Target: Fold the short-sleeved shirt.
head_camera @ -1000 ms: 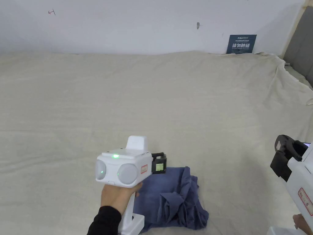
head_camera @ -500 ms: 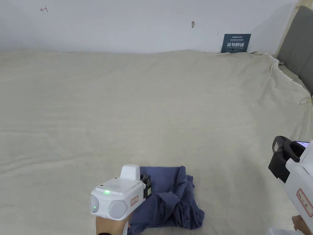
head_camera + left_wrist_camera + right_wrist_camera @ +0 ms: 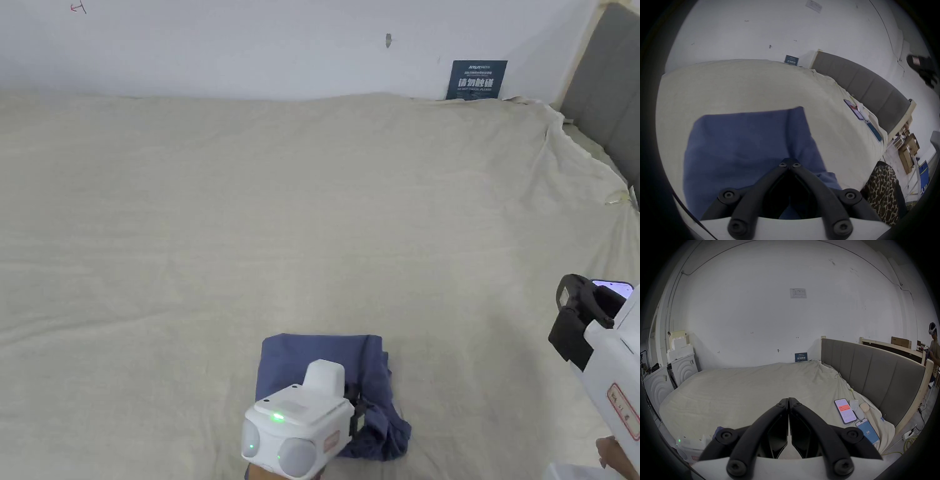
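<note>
A dark blue short-sleeved shirt (image 3: 306, 356) lies folded into a small bundle near the front edge of the beige bed sheet (image 3: 250, 219). Its far left part is smooth and its right side is bunched. My left gripper (image 3: 357, 409) is low over the shirt's near right part. In the left gripper view the jaws (image 3: 789, 160) are together, and a crease in the shirt (image 3: 740, 138) runs straight into their tips. My right gripper (image 3: 562, 315) is held above the bed at the right, apart from the shirt. Its jaws (image 3: 788, 398) are shut with nothing between them.
Two phones (image 3: 845, 410) (image 3: 868, 433) and small white cases lie on the bed's right side by the grey headboard (image 3: 875, 378). A blue sign (image 3: 476, 80) leans on the far wall. White cabinets (image 3: 683, 368) stand to the left. A person (image 3: 934, 344) stands far right.
My left gripper has come from the shirt's far edge toward the near right side. The shirt's far part now lies flatter. The right gripper has stayed in place.
</note>
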A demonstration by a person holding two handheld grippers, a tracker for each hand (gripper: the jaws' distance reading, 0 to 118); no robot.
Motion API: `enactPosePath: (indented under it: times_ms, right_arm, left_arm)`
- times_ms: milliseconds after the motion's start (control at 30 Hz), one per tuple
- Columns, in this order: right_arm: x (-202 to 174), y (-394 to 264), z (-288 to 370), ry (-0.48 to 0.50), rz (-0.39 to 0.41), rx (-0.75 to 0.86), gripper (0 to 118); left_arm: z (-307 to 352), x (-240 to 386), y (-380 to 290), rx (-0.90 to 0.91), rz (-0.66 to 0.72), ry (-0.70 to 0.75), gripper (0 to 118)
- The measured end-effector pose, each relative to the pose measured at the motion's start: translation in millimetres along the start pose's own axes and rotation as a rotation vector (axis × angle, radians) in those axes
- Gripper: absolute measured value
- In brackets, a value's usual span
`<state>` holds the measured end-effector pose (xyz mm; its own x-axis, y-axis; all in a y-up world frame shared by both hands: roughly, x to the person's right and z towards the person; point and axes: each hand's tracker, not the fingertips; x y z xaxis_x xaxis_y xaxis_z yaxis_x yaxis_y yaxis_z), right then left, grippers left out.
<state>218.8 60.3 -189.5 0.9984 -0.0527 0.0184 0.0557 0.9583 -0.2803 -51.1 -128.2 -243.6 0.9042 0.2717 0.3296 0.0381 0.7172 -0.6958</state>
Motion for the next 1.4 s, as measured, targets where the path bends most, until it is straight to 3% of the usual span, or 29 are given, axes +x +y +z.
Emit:
enactPosePath:
  times_ms: [667,1100,1400]
  right_arm:
    - [1,1,6,-0.011,-0.004,-0.002,0]
    - [-16,17,6,0.029,0.007,0.057,0]
    - [-31,39,2,0.062,0.028,0.144,0]
  left_arm:
    - [-6,36,-9,0.021,-0.044,0.032,0]
    - [104,22,99,0.395,-0.150,0.120,0]
    - [173,-14,141,0.609,-0.161,0.338,0]
